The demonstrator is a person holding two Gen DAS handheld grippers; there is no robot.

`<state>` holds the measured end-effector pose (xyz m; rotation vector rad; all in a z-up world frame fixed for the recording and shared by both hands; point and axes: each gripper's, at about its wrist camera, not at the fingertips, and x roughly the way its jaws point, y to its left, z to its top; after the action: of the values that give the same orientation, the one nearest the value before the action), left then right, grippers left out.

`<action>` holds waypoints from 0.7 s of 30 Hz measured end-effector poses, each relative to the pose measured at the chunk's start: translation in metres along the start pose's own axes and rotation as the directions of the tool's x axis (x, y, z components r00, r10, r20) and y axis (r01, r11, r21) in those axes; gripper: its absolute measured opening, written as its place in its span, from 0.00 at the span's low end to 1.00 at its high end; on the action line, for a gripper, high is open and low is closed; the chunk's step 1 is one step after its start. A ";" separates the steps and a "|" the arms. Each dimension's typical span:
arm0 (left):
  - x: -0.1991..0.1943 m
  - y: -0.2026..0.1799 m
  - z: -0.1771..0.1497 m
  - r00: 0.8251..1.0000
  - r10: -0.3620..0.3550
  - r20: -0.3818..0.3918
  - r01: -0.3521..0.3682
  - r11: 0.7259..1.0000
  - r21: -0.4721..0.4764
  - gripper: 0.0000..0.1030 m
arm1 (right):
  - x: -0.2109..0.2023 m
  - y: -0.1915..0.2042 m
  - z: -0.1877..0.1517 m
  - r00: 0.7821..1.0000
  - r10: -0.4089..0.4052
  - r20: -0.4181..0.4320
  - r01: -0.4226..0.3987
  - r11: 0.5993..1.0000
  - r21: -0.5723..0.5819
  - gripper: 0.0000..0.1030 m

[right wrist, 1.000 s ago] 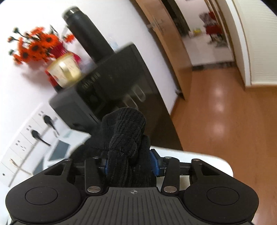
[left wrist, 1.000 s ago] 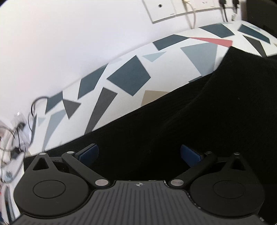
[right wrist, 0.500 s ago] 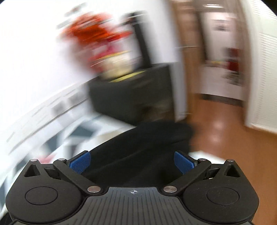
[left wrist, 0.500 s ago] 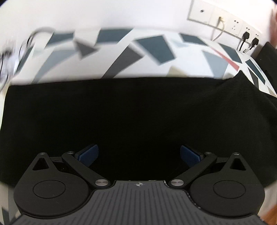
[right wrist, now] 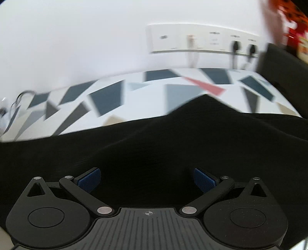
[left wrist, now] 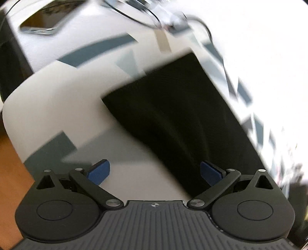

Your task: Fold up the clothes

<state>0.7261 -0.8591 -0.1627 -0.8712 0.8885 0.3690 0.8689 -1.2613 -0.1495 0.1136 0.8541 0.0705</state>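
Observation:
A black knit garment [left wrist: 173,115] lies flat on a white table with grey and blue triangle shapes [left wrist: 57,100]. In the left wrist view my left gripper [left wrist: 155,171] is open and empty, above the garment's near-left edge, its right finger over the cloth. In the right wrist view the garment [right wrist: 173,144] fills the lower half, with a raised peak at the far edge. My right gripper [right wrist: 147,179] is open and empty just above the cloth.
A white wall socket strip with plugged cables [right wrist: 202,41] runs behind the table. A black appliance [right wrist: 284,65] with orange flowers stands at the right. Cables [left wrist: 157,17] lie at the table's far end. The wooden floor [left wrist: 9,173] shows past the table's left edge.
My right gripper has let go of the bunched black cloth, opened, and swung to face the wall. My left gripper has swung round to the garment's end.

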 end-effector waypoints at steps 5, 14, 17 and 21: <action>0.015 0.003 0.015 0.998 0.011 0.064 -0.010 1.000 -0.023 0.98 | 0.006 0.041 0.000 0.999 0.027 -0.026 -0.029 0.996 -0.086 0.99; 0.031 -0.013 0.042 0.995 0.005 0.098 -0.015 0.995 0.100 0.20 | 0.003 0.046 -0.022 0.995 -0.054 -0.081 0.044 0.992 -0.121 0.99; 0.025 -0.022 0.042 0.991 0.009 0.131 -0.032 0.984 0.175 0.18 | 0.001 0.046 -0.032 0.995 -0.063 -0.082 0.052 0.989 -0.138 0.99; 0.023 -0.014 0.052 0.991 -0.021 0.131 0.003 0.991 0.131 0.17 | 0.002 0.057 -0.036 0.994 -0.077 -0.075 0.065 0.988 -0.142 0.99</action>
<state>0.7752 -0.8284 -0.1568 -0.7225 0.7756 0.3498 0.8422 -1.2023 -0.1669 -0.0516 0.9303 0.0680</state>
